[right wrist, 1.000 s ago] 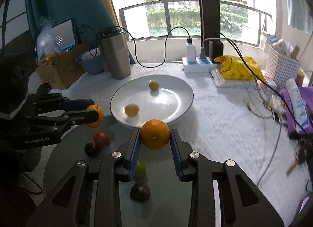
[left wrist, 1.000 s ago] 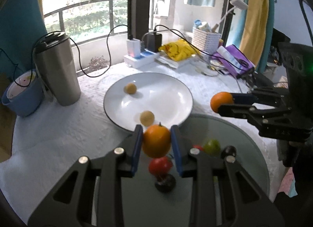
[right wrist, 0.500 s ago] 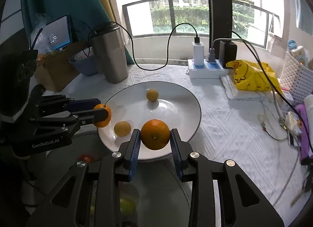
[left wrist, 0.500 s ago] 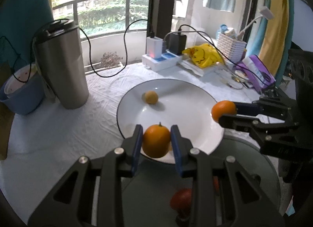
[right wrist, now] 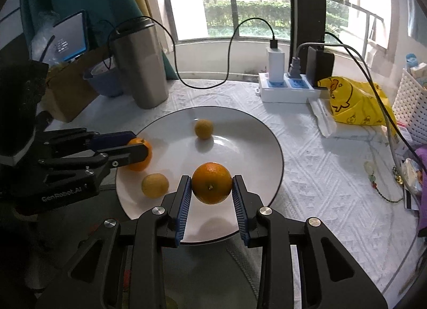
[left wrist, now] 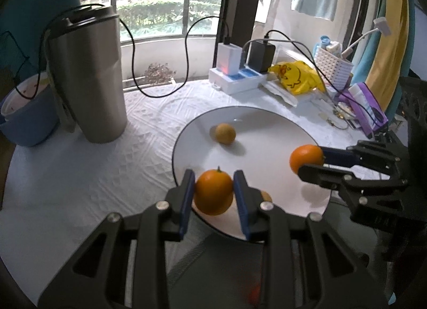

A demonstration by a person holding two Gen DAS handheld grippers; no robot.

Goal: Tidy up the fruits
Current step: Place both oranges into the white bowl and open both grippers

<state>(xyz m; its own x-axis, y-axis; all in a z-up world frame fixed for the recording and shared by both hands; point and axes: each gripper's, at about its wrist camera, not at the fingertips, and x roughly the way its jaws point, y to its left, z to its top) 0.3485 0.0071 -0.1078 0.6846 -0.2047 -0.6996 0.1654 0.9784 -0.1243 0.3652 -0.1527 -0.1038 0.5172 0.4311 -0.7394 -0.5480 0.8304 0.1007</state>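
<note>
A white plate sits on the white tablecloth with two small yellow fruits on it, one at the back and one near the front. My left gripper is shut on an orange over the plate's near left rim; it also shows in the right wrist view. My right gripper is shut on a second orange above the plate's front part; it also shows in the left wrist view.
A steel tumbler and a blue bowl stand left of the plate. A power strip with chargers, a yellow bag and a white basket lie behind and right. A dark glass tray lies below the grippers.
Both grippers have moved forward from over the dark tray to over the plate, each still holding its orange. The small fruits left on the tray have dropped out of view.
</note>
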